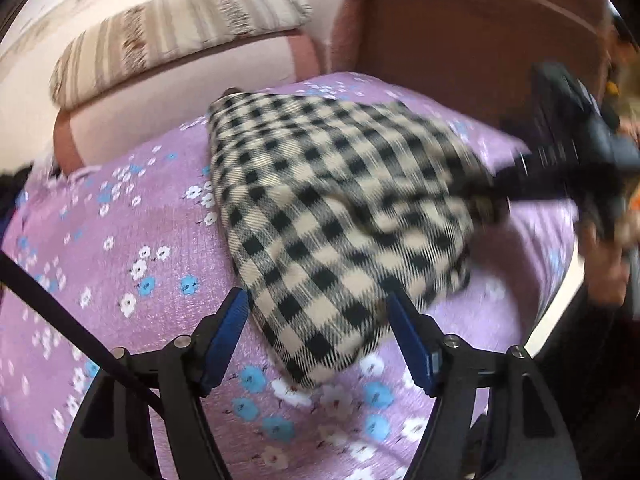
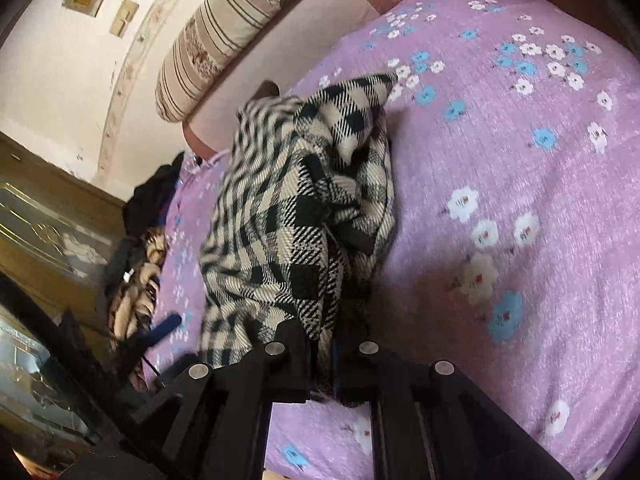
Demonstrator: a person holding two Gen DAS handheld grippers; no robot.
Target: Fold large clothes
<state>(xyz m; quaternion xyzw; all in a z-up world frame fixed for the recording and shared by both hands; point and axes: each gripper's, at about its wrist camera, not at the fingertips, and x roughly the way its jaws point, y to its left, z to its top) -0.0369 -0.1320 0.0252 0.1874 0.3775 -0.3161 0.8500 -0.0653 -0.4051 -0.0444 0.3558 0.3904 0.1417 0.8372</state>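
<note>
Bedspread (image 1: 100,240), lilac with blue and white flowers, lies bare on both sides of the checked garment (image 1: 320,208); the widest free stretch shows in your right wrist view, to the right of the cloth. Boundaries: a pink sofa arm with a striped cushion (image 1: 176,28) along the far side, a brown upholstered back behind, and a heap of dark clothes (image 2: 148,200) at the bed's edge beside a wooden cabinet.

The garment sits mid-bed, bunched and partly lifted at one side. Your left gripper (image 1: 316,320) stands wide, blue pads (image 1: 230,320) to either side of the cloth's near corner without pressing it, angled down at the bed. Your right gripper (image 2: 322,354) is pinched narrow on a fold of the checked fabric, which rises straight from between its fingers. In the left view it reaches in from the right, blurred, your hand (image 1: 604,264) behind it.
</note>
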